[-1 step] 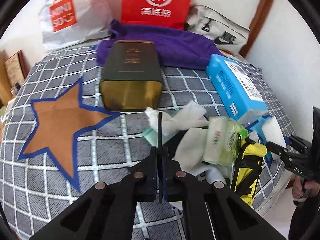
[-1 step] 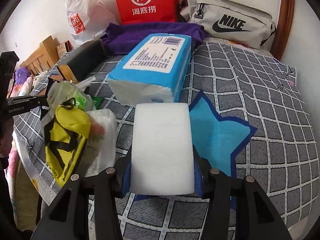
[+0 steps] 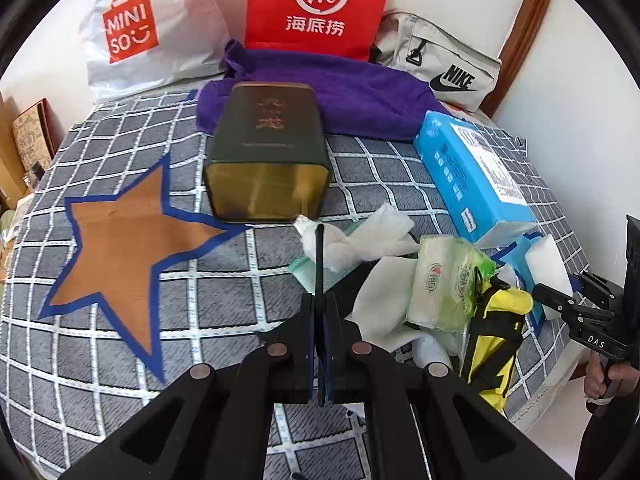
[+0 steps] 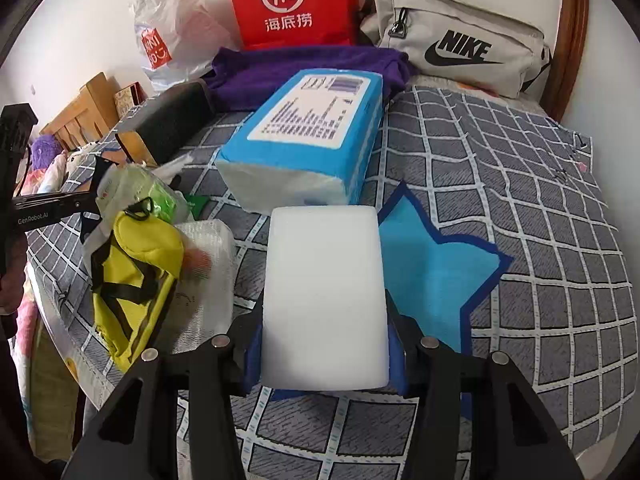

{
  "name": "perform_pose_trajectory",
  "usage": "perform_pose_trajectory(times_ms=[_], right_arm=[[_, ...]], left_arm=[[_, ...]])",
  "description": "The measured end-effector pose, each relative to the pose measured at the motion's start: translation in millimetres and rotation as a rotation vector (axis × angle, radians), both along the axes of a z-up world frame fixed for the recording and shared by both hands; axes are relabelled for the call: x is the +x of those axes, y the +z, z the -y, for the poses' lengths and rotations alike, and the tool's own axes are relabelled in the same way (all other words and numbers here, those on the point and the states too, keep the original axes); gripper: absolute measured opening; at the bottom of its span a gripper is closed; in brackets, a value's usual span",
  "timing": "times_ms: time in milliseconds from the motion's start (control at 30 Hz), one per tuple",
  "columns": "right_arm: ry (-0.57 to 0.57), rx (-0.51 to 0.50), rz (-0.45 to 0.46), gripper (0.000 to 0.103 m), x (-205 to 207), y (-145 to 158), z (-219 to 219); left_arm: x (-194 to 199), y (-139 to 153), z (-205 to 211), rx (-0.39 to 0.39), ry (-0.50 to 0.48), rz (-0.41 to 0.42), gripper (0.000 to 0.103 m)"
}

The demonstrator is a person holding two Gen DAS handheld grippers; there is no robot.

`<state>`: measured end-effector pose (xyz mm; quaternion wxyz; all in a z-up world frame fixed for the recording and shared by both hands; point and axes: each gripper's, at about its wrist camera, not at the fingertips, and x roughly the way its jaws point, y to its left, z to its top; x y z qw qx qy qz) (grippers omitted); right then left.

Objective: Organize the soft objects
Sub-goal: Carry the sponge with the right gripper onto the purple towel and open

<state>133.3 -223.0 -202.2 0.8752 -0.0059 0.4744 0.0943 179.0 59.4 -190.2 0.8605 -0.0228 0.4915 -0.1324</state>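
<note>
My left gripper is shut on a thin black flat item, seen edge-on and sticking up out of the jaws, low over the checked bedspread. Just beyond it lie crumpled white tissues, a green-and-white tissue pack and a yellow pouch. My right gripper is shut on a white sponge block, held over the left part of a blue star mat. An orange star mat lies on the left in the left wrist view.
A blue tissue pack lies behind the sponge. A dark green tin stands mid-bed in front of a purple towel. A red bag, a white shopping bag and a grey Nike bag line the wall.
</note>
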Motion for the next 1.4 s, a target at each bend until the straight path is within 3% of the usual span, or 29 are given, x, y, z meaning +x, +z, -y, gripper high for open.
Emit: perform_pose_trajectory(times_ms=[367, 633, 900, 1400], right_arm=[[0.026, -0.012, 0.110, 0.049, 0.5, 66.0, -2.0], [0.002, 0.061, 0.123, 0.049, 51.9, 91.8, 3.8], [-0.042, 0.030, 0.129, 0.049, 125.0, 90.3, -5.6], [-0.024, 0.059, 0.023, 0.049, 264.4, 42.4, -1.1]], left_arm=[[7.2, 40.4, -7.1, 0.039, 0.075, 0.045, 0.005], [39.4, 63.5, -5.5, 0.058, 0.117, 0.080, 0.005], [102.1, 72.3, -4.3, 0.071, 0.133, 0.092, 0.005], [241.6, 39.2, 9.2, 0.011, 0.124, 0.018, 0.005]])
